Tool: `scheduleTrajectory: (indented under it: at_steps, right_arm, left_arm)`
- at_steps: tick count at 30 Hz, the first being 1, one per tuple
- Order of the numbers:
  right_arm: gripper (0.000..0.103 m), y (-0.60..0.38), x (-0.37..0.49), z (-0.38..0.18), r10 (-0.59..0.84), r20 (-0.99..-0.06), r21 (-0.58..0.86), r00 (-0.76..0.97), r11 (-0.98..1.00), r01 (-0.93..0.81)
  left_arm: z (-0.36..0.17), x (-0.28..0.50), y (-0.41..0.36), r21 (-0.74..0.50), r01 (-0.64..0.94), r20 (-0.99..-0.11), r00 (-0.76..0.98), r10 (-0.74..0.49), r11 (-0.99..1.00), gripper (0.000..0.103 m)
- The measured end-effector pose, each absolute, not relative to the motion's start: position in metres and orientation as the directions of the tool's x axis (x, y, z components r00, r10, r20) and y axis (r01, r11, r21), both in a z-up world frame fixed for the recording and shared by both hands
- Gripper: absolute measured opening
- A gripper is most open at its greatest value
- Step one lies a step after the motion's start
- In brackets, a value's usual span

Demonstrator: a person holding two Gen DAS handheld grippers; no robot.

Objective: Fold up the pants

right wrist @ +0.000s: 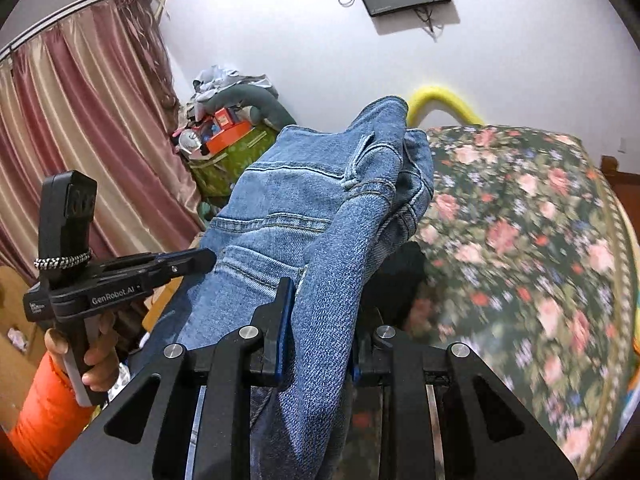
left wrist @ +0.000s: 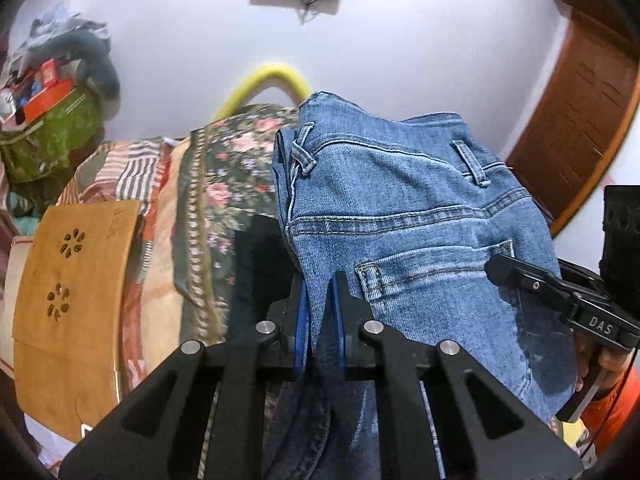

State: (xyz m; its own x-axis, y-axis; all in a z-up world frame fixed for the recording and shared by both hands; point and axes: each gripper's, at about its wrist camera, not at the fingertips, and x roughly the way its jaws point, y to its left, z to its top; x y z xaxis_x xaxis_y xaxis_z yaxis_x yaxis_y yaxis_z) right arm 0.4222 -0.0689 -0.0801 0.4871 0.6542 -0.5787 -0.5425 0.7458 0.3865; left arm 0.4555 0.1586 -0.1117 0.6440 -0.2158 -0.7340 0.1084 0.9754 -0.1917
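A pair of blue jeans (left wrist: 404,216) hangs lifted in the air between both grippers, back pocket and belt loops facing me. My left gripper (left wrist: 320,292) is shut on the jeans near one side seam. My right gripper (right wrist: 320,304) is shut on a bunched fold of the same jeans (right wrist: 304,216). Each gripper shows in the other's view: the right one (left wrist: 520,276) at the jeans' right edge, the left one (right wrist: 188,260) at their left edge. The legs drop out of sight below the fingers.
A bed with a floral cover (right wrist: 520,220) lies under and beyond the jeans. A wooden board (left wrist: 72,292) stands at the left. A cluttered green bag (left wrist: 48,136), curtains (right wrist: 80,140), a yellow tube (left wrist: 264,80) and a wooden door (left wrist: 580,120) surround it.
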Motion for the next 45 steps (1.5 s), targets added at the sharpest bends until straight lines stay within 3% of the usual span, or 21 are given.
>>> scheduleTrajectory:
  at_steps: [11,12,15,17,22,25,27,29,33,39,45]
  right_arm:
    - [0.020,-0.008,0.504,-0.165,0.598,-0.691,0.367,0.406,0.774,-0.516]
    - [0.020,-0.005,0.510,-0.180,0.586,-0.708,0.366,0.393,0.781,-0.506]
    - [0.021,0.002,0.521,-0.213,0.537,-0.766,0.339,0.353,0.804,-0.488]
    - [0.024,0.004,0.523,-0.231,0.484,-0.808,0.289,0.334,0.822,-0.491]
    - [0.030,-0.017,0.517,-0.231,0.482,-0.814,0.301,0.325,0.828,-0.474]
    - [0.034,-0.023,0.498,-0.213,0.442,-0.818,0.236,0.368,0.842,-0.485]
    - [0.034,-0.031,0.477,-0.195,0.448,-0.795,0.215,0.409,0.839,-0.500]
    - [0.034,-0.040,0.463,-0.178,0.461,-0.767,0.207,0.447,0.836,-0.509]
    - [0.034,-0.054,0.425,-0.128,0.510,-0.683,0.207,0.523,0.822,-0.531]
    - [0.034,-0.071,0.342,-0.037,0.555,-0.516,0.149,0.653,0.809,-0.569]
    - [0.034,-0.089,0.265,0.025,0.602,-0.349,0.138,0.718,0.791,-0.596]
  left_arm:
    - [-0.231,0.542,0.204,-0.211,-0.009,-0.815,0.554,-0.171,0.977,0.011]
    - [-0.242,0.547,0.205,-0.216,-0.006,-0.816,0.551,-0.177,0.976,0.004]
    - [-0.263,0.556,0.204,-0.297,0.027,-0.789,0.555,-0.262,0.954,0.002]
    - [-0.274,0.559,0.196,-0.229,0.010,-0.815,0.545,-0.197,0.973,0.002]
    - [-0.279,0.547,0.188,-0.178,-0.007,-0.830,0.539,-0.146,0.984,0.003]
    - [-0.265,0.530,0.181,-0.143,0.002,-0.826,0.551,-0.121,0.990,0.014]
    - [-0.251,0.514,0.177,-0.110,-0.011,-0.818,0.570,-0.084,0.994,0.034]
    - [-0.228,0.492,0.170,-0.074,-0.016,-0.793,0.608,-0.049,0.997,0.047]
    - [-0.178,0.449,0.155,-0.048,0.011,-0.729,0.683,-0.043,0.999,0.058]
    - [-0.086,0.358,0.130,-0.003,0.013,-0.575,0.818,-0.013,1.000,0.066]
    - [-0.017,0.260,0.114,0.001,0.027,-0.416,0.909,-0.024,1.000,0.066]
